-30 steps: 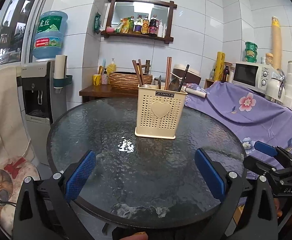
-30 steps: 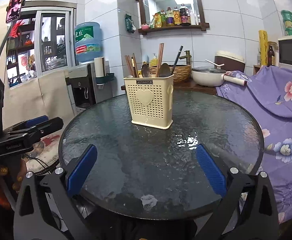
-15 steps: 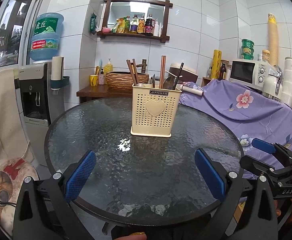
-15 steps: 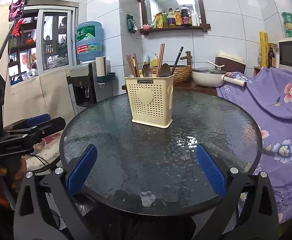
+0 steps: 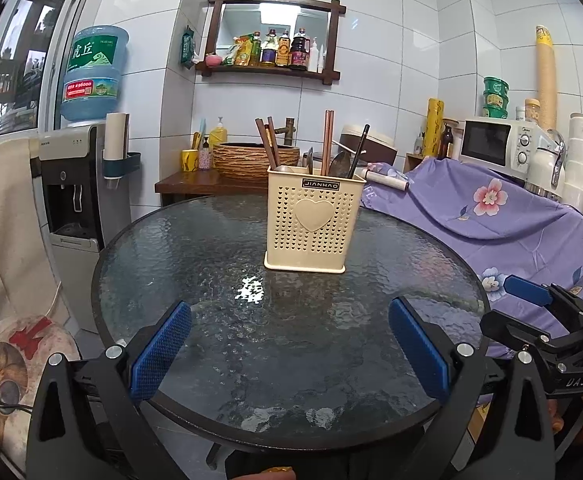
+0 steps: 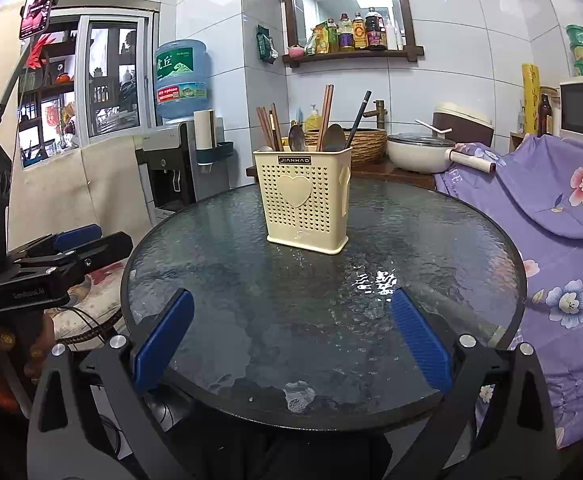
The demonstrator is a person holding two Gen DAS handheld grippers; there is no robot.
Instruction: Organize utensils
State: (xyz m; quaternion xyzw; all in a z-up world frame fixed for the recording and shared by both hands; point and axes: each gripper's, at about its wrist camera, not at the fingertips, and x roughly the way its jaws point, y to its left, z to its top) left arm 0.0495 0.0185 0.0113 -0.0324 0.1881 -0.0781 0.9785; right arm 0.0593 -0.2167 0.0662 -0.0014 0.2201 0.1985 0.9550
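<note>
Both grippers' fingers [image 5: 159, 350] wide, empty.

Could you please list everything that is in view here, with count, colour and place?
Utensil holder: one, cream, mid-table.
Chopsticks: several, brown plus one black, upright in holder.
Spoons: at least two, metal, in holder.
Glass table: one, dark, round.
Water dispenser: one, grey, blue bottle on top, left of the table.
Microwave: one, white, right.
Floral cloth: one, purple, right.
Left gripper: open, empty.
Right gripper: open, empty.
</note>
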